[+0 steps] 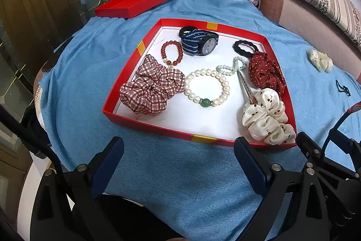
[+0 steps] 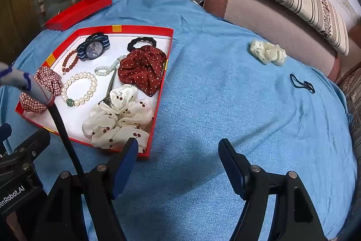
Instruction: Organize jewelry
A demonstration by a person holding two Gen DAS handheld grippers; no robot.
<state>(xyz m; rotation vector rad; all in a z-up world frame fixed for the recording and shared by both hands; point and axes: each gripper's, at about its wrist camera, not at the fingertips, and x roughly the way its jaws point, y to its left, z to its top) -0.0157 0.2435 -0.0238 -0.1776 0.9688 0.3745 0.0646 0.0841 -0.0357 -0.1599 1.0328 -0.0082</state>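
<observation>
Sitting on a blue cloth (image 1: 90, 87), the red tray (image 1: 126, 92) with its white floor holds the jewelry. A pearl bracelet (image 1: 206, 88) with a green bead lies in the middle, touching a plaid scrunchie (image 1: 150, 88) on its left. Behind them are a red bead bracelet (image 1: 172, 53), a striped-strap watch (image 1: 200, 43) and a black wavy hair tie (image 1: 244, 47). A pale green bracelet (image 1: 232, 66) lies against a metal hair clip (image 1: 247, 88), beside a dotted red scrunchie (image 1: 265, 72) and a cherry-print scrunchie (image 1: 268, 118) in the near right corner.

Outside the tray, a cream dotted scrunchie (image 2: 267, 52) and a thin dark hair tie (image 2: 302, 84) lie well apart on the cloth, near a sofa (image 2: 270, 15). A red lid (image 1: 135, 2) rests behind the tray.

Both the left tongs (image 1: 178, 164) and right tongs (image 2: 178, 164) stand wide, holding nothing, above the cloth.
</observation>
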